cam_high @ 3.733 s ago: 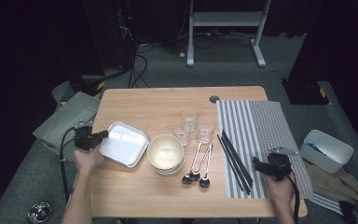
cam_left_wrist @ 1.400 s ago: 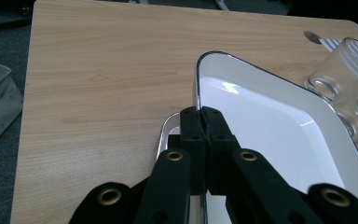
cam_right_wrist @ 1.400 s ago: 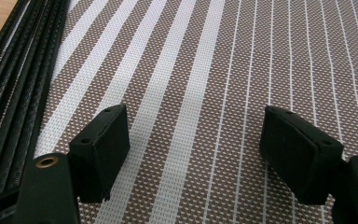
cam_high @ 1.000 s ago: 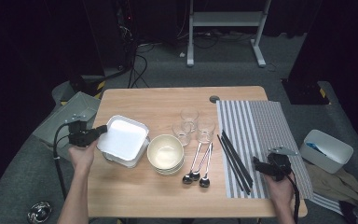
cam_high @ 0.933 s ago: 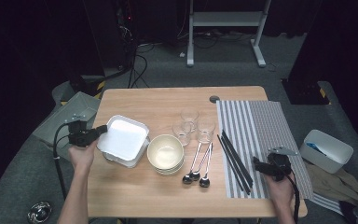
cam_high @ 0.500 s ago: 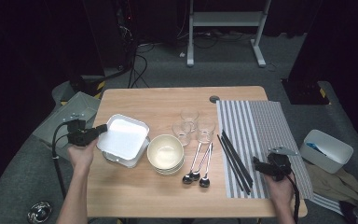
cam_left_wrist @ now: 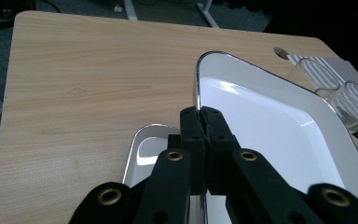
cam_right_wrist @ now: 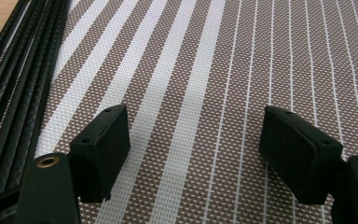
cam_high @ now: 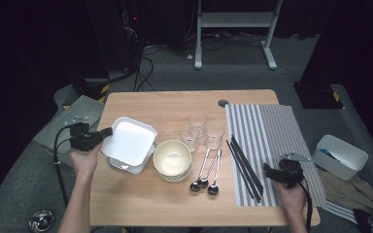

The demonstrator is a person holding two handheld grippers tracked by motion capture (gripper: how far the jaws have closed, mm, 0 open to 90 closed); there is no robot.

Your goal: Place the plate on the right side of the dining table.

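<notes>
Broadly, a wooden worktop (cam_high: 141,204) is being used as a staging area, with tableware grouped at its centre and a striped placemat (cam_high: 272,136) laid at its right so that settings can be built on it. A white square plate (cam_high: 130,141) is being held tilted above a second plate (cam_high: 121,166) of the same kind, near the worktop's left edge; in the left gripper view the lifted rim (cam_left_wrist: 196,84) is seen standing clear of the lower plate (cam_left_wrist: 144,144), presumably so that the stack can be separated. The rim is being clamped by the left tool (cam_high: 106,132), whose jaws are pressed together on the thin edge. Beside the plates, stacked cream bowls (cam_high: 173,158) are being kept within reach, with three glasses (cam_high: 197,130) behind them. Black chopsticks (cam_high: 245,164) are lying along the placemat's left border, and spoons (cam_high: 205,180) are resting just left of them. The right tool (cam_high: 268,171) is being held with jaws apart and empty over the placemat (cam_right_wrist: 205,70), near the chopsticks (cam_right_wrist: 14,65), apparently in readiness.
</notes>
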